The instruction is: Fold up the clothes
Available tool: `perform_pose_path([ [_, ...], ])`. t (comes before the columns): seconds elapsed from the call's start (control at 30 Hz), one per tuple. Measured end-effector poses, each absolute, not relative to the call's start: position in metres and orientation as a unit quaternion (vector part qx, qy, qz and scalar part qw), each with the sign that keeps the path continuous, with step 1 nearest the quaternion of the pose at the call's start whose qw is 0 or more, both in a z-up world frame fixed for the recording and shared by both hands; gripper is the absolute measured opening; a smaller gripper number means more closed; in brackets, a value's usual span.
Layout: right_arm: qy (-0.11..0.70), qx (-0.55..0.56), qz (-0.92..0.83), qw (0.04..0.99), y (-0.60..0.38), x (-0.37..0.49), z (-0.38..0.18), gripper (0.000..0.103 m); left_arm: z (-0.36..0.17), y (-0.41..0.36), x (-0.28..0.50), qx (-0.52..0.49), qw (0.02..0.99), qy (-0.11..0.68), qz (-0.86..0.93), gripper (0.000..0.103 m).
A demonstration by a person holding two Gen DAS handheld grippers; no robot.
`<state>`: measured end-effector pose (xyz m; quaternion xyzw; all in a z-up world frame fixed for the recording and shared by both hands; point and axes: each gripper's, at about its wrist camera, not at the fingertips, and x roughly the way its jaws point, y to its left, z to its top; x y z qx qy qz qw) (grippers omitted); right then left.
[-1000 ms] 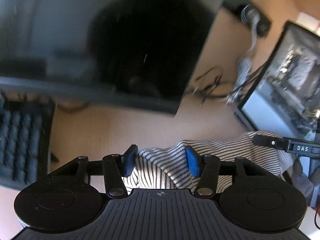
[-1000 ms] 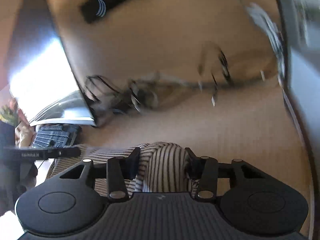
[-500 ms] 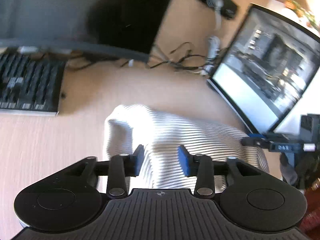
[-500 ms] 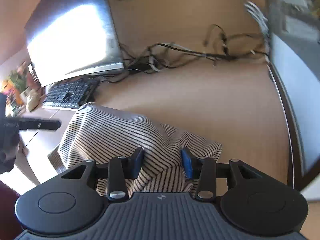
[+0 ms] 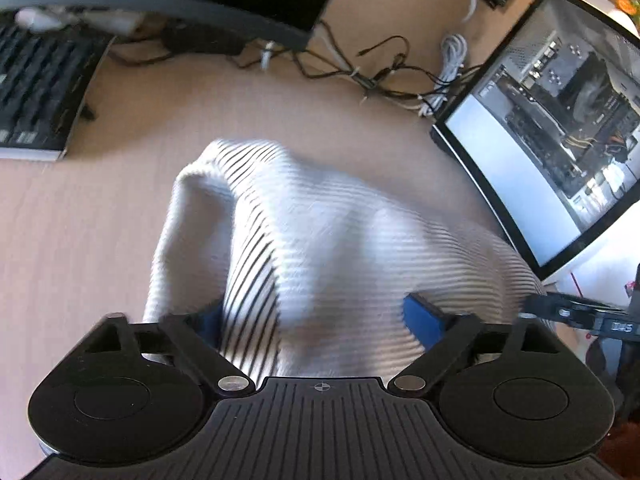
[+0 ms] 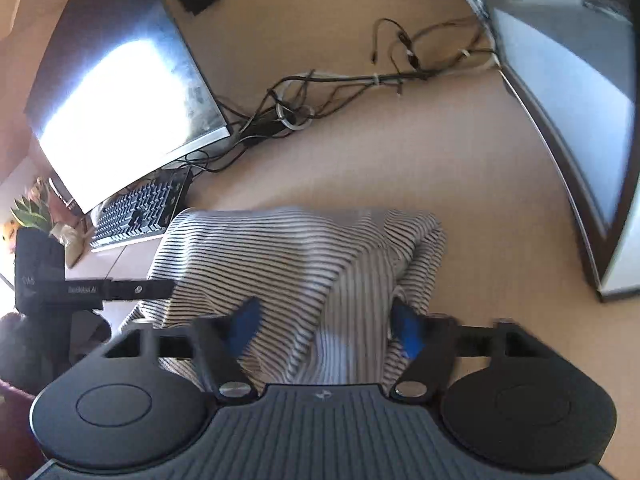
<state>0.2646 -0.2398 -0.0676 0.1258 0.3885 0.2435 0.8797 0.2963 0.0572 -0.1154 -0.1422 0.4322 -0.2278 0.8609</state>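
Right wrist: "DAS" (blurred) on left gripper

Both grippers have opened since half a second ago. Left gripper: jaws now spread wide over the striped shirt. Right gripper: same, wide apart. The shirt fills more of the centre in both views, its cloth bunched higher.

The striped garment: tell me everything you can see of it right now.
The striped garment is white knit-looking cloth with thin dark stripes, bunched in a soft, partly folded heap on the wooden desk. One edge rolls over at its far corner. It lies between the spread blue fingers of both open grippers, apart from keyboard and monitors.
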Motion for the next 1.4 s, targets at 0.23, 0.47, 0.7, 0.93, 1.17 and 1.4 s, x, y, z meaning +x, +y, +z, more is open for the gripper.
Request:
perform_pose_path([
  [0.23,0.359,0.171,0.263,0.879,-0.243,0.27,-0.034,0.018,-0.07,0.079,0.295,-0.144,0.877,0.393,-0.234,0.03],
  [0.47,0.426,0.09,0.211,0.875,-0.24,0.245,-0.073,0.018,-0.103,0.095,0.261,-0.131,0.858,0.462,-0.184,0.04],
  [0.7,0.378,0.035,0.205,0.902,-0.236,0.244,-0.054,0.038,-0.068,0.099,0.249,-0.093,0.893,0.4,-0.182,0.078],
  [0.93,0.332,0.106,0.278,0.895,-0.214,0.256,-0.046,0.093,-0.058,0.05,0.264,-0.121,0.89,0.361,-0.252,0.1],
  [1.17,0.379,0.036,0.3,0.875,-0.182,0.259,-0.093,0.103,-0.109,0.031,0.257,-0.076,0.876,0.399,-0.261,0.103],
  [1.4,0.351,-0.014,0.285,0.892,-0.168,0.295,-0.101,0.103,-0.113,0.032,0.29,-0.093,0.882,0.385,-0.257,0.103],
])
